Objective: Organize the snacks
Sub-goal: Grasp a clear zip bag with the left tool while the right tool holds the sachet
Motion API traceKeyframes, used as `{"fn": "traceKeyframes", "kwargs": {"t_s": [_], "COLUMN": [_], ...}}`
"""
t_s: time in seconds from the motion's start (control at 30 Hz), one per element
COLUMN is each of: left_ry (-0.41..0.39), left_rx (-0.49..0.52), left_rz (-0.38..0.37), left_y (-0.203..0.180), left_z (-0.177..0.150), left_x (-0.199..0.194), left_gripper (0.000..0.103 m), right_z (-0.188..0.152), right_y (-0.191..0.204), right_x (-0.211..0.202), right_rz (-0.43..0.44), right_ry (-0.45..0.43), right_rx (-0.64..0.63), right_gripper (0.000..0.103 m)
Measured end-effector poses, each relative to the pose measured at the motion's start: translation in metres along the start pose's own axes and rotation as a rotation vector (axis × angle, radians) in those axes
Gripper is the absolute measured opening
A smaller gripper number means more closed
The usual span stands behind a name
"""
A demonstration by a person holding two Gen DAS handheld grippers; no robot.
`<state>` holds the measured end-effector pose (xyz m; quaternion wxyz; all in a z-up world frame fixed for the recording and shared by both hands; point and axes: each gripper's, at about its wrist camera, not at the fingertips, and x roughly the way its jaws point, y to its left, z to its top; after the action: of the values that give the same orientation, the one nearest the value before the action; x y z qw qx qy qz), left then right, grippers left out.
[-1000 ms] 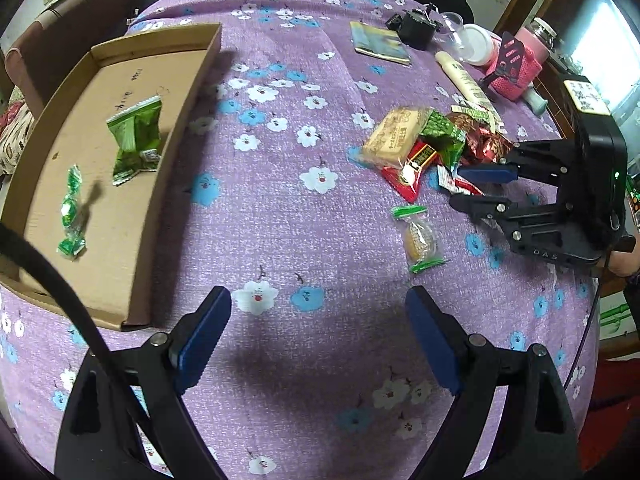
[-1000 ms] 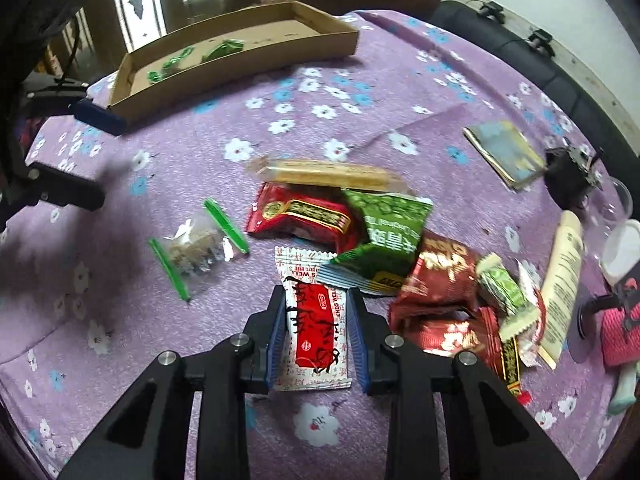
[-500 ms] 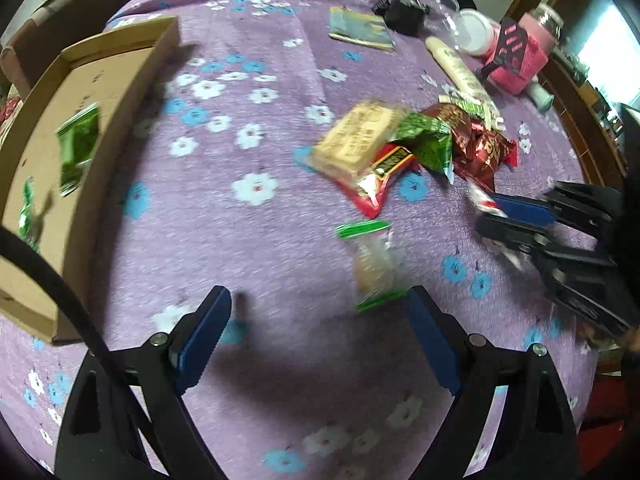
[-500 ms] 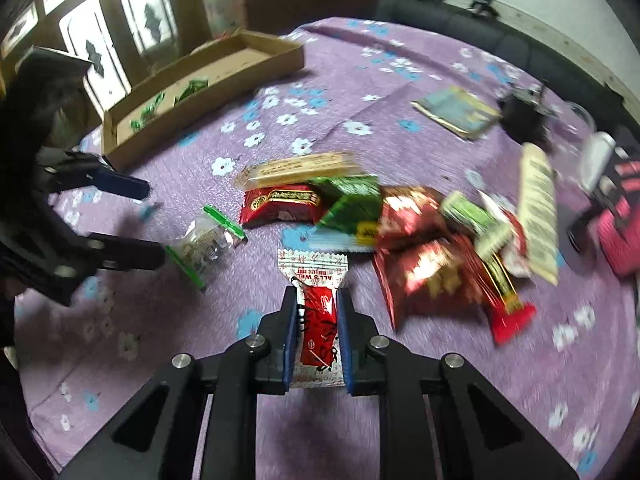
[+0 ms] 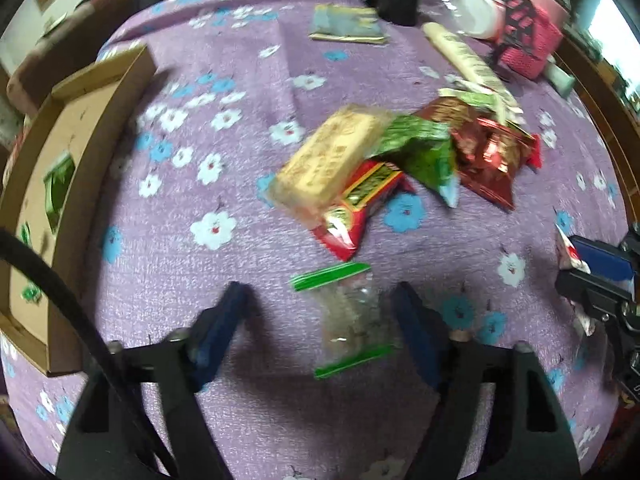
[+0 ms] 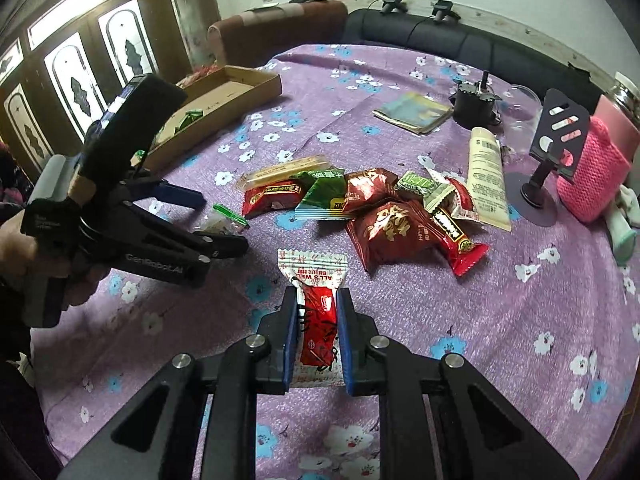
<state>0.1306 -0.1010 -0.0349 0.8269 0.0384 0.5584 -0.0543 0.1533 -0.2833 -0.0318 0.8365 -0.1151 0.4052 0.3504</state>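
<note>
My right gripper (image 6: 318, 300) is shut on a white and red snack packet (image 6: 318, 320) and holds it above the purple tablecloth; it also shows at the right edge of the left wrist view (image 5: 576, 272). My left gripper (image 5: 322, 300) is open, its fingers on either side of a clear bag with green seals (image 5: 348, 312) lying on the cloth; it also shows in the right wrist view (image 6: 208, 220). A heap of snacks (image 6: 372, 208) lies mid-table: a yellow biscuit pack (image 5: 332, 156), red and green packets.
A cardboard tray (image 5: 72, 152) with green packets in it stands at the left. At the far side are a booklet (image 6: 412, 112), a cream tube (image 6: 486, 180), a black phone stand (image 6: 556, 148), a pink knitted bottle (image 6: 596, 168) and a black object (image 6: 474, 100).
My left gripper has moved right from the tray and down around the clear bag. My right gripper has lifted the white and red packet and drawn back from the heap.
</note>
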Motion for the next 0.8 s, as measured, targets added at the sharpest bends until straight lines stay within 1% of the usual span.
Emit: {"fn": "traceKeyframes", "kwargs": {"t_s": [0.03, 0.07, 0.13, 0.2, 0.23, 0.3, 0.4, 0.47, 0.5, 0.57, 0.63, 0.77, 0.8], "left_ry": [-0.002, -0.004, -0.004, -0.014, -0.017, -0.021, -0.052, -0.084, -0.102, -0.123, -0.131, -0.163, -0.168], "left_rx": [0.011, 0.016, -0.003, -0.022, -0.030, -0.052, -0.069, -0.067, -0.068, -0.075, -0.093, -0.141, -0.165], "left_rz": [-0.001, 0.007, 0.005, -0.015, -0.031, -0.069, -0.098, -0.099, -0.110, -0.107, -0.112, -0.094, -0.087], "left_y": [-0.004, -0.012, -0.012, -0.007, -0.004, 0.005, 0.014, 0.021, 0.027, 0.038, 0.050, 0.086, 0.100], "left_z": [0.000, 0.003, 0.004, 0.002, 0.002, -0.001, -0.003, -0.005, -0.005, -0.004, -0.006, -0.008, -0.009], "left_x": [-0.002, -0.003, -0.002, -0.003, -0.004, -0.008, -0.021, -0.033, -0.041, -0.053, -0.061, -0.082, -0.087], "left_gripper": [0.039, 0.039, 0.038, 0.034, 0.031, 0.027, 0.022, 0.022, 0.022, 0.022, 0.022, 0.022, 0.022], "right_z": [0.000, 0.000, 0.001, 0.002, 0.002, 0.004, 0.009, 0.015, 0.018, 0.024, 0.034, 0.058, 0.066], "right_y": [0.001, 0.002, 0.004, 0.007, 0.008, 0.010, 0.013, 0.017, 0.020, 0.025, 0.032, 0.049, 0.056], "right_x": [-0.001, -0.002, -0.003, -0.006, -0.007, -0.010, -0.013, -0.014, -0.014, -0.013, -0.011, -0.005, -0.004], "right_rz": [-0.002, 0.001, -0.004, -0.005, -0.006, -0.007, -0.004, -0.002, 0.001, 0.002, 0.005, 0.028, 0.034], "right_ry": [-0.005, -0.007, -0.014, -0.025, -0.030, -0.042, -0.057, -0.065, -0.067, -0.071, -0.078, -0.086, -0.091], "right_rx": [0.003, 0.007, 0.009, 0.016, 0.017, 0.022, 0.024, 0.017, 0.012, -0.001, -0.019, -0.047, -0.063], "right_gripper": [0.017, 0.017, 0.017, 0.017, 0.017, 0.017, 0.017, 0.017, 0.017, 0.017, 0.017, 0.017, 0.017]}}
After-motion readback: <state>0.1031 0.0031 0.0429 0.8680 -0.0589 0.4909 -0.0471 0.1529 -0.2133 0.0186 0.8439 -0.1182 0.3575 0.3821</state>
